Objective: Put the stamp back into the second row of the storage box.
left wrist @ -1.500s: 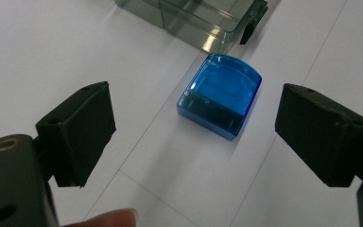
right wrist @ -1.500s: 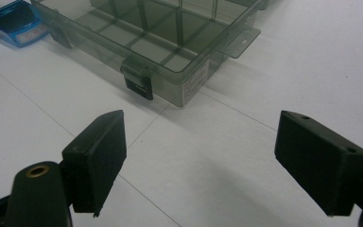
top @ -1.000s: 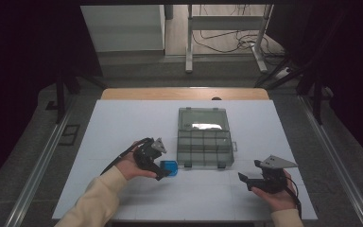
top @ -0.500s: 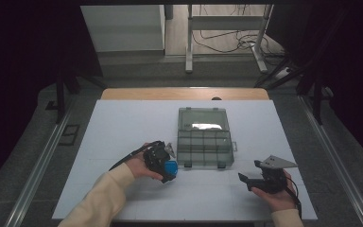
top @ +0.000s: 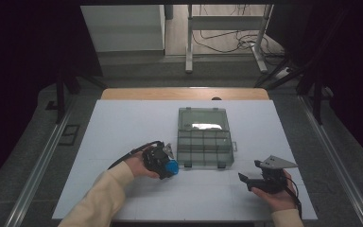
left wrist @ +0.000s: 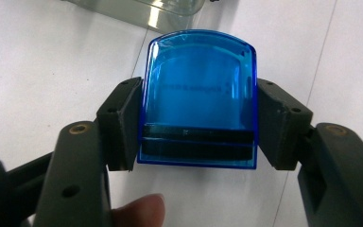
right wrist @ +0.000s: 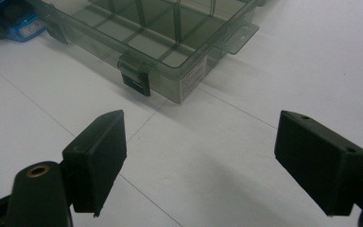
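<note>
A clear blue plastic piece (left wrist: 199, 97) with a rounded top is pinched between the jaws of my left gripper (left wrist: 196, 123), which is shut on it. In the high view the left gripper (top: 163, 163) holds the blue piece (top: 171, 167) just left of a smoky transparent compartment box (top: 204, 137), near its front left corner. My right gripper (top: 253, 182) rests at the front right of the table, jaws wide open with nothing between them (right wrist: 201, 161). In the right gripper view, the compartment box (right wrist: 170, 38) lies ahead, its front latch (right wrist: 136, 75) facing me.
The white table top (top: 123, 123) carries the box at its middle. A wooden strip (top: 184, 93) runs along the far edge. Beyond it stand a metal frame (top: 227, 28) and cables on the floor. Dark rails flank both sides.
My left gripper has carried the blue piece a little to the right, toward the box's front left corner. The right gripper has stayed put.
</note>
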Demonstrator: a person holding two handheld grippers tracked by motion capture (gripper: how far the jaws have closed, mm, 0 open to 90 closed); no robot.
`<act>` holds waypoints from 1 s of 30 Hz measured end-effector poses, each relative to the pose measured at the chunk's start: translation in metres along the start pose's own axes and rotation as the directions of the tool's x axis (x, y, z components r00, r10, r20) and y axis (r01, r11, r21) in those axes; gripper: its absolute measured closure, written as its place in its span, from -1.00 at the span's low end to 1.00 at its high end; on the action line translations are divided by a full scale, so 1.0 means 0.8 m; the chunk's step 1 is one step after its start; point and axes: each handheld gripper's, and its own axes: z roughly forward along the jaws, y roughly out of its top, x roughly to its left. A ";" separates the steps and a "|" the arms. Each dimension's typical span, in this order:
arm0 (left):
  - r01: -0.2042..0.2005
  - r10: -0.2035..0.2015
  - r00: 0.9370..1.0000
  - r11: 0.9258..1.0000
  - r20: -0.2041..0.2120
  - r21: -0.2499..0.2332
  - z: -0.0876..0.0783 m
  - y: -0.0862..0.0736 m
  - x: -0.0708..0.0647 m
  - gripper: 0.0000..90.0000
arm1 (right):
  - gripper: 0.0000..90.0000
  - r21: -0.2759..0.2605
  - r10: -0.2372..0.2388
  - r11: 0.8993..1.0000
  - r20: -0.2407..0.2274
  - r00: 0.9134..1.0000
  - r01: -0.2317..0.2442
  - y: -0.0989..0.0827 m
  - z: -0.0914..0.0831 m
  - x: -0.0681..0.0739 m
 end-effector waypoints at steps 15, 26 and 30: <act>0.002 -0.001 1.000 0.998 0.024 -0.062 -0.034 -0.009 -0.001 -0.10 | -0.61 -0.001 0.000 1.000 0.004 1.000 0.000 0.000 0.000 0.000; 0.047 -0.047 0.999 0.986 0.005 -0.159 -0.080 -0.019 -0.004 -0.10 | -0.61 0.000 -0.003 1.000 0.002 1.000 0.003 0.001 0.000 0.000; 0.052 -0.055 0.998 0.982 -0.014 -0.179 -0.090 -0.017 -0.004 -0.10 | -0.61 -0.003 0.000 1.000 0.001 1.000 0.000 0.001 0.000 0.000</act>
